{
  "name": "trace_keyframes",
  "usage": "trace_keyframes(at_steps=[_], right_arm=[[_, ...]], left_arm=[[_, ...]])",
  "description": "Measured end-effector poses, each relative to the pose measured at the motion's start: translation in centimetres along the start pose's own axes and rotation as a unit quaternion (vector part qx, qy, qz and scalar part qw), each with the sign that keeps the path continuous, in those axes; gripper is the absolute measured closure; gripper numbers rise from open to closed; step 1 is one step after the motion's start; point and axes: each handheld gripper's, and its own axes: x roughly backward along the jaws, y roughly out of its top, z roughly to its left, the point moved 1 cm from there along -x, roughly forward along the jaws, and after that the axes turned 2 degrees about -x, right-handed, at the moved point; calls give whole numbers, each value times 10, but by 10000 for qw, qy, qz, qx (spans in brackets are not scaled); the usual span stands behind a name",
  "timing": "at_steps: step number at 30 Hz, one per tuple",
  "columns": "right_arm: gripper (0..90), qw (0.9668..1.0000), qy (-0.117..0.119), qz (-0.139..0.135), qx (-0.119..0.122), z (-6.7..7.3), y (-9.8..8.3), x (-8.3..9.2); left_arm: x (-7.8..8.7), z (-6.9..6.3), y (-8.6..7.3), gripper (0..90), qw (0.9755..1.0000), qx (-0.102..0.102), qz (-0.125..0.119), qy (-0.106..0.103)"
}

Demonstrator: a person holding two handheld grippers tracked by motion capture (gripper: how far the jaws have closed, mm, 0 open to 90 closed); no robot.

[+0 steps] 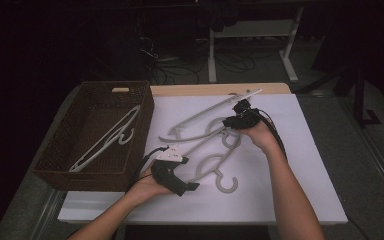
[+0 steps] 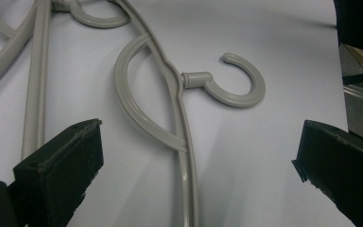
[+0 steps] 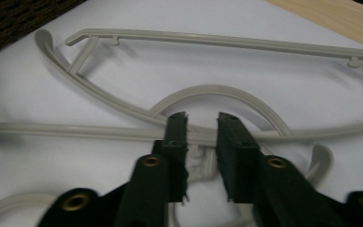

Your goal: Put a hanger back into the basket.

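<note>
Brown wicker basket at the left — one pale hanger lying inside it

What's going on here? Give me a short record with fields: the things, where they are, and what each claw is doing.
Surface: white table top
Basket: brown wicker basket at the left, one pale hanger lying inside
Loose hangers: pale plastic hangers overlapping mid-table; nearest one's hook lies flat
Left claw: jaws wide apart, low over the nearest hanger's neck, not gripping
Right claw: jaws nearly together over the crossing hanger bars; whether it grips one cannot be told
</note>
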Motion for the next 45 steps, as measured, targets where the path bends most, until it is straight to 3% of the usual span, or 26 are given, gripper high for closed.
trace_keyframes(at_steps=[6, 12, 21, 29, 31, 36, 40, 45], right_arm=[[878, 9994, -172, 289, 87, -2, 6, -23], [886, 9982, -342, 481, 126, -5, 4, -37], [888, 9977, -343, 576, 65, -9, 1, -45], [891, 9973, -342, 649, 42, -11, 2, -46], [891, 9972, -337, 667, 48, -11, 3, -46], [892, 9967, -358, 729, 31, -10, 4, -47], [892, 9966, -351, 741, 24, -11, 4, -47], [892, 9967, -344, 730, 6, -11, 4, -47]], left_arm=[[1, 0, 0, 9, 10000, -1, -17, -7], [0, 0, 0, 9, 10000, -7, 5, -24], [-1, 0, 0, 11, 10000, -21, 32, -30], [-9, 2, 0, 112, 9994, -79, 344, -69], [-13, 4, 1, 145, 9985, -72, 531, -88], [-19, 5, 1, 233, 9960, -114, 875, -121], [-25, 3, 1, 346, 9925, -241, 1180, -200], [-26, 2, 4, 447, 9899, -421, 1354, -70]])
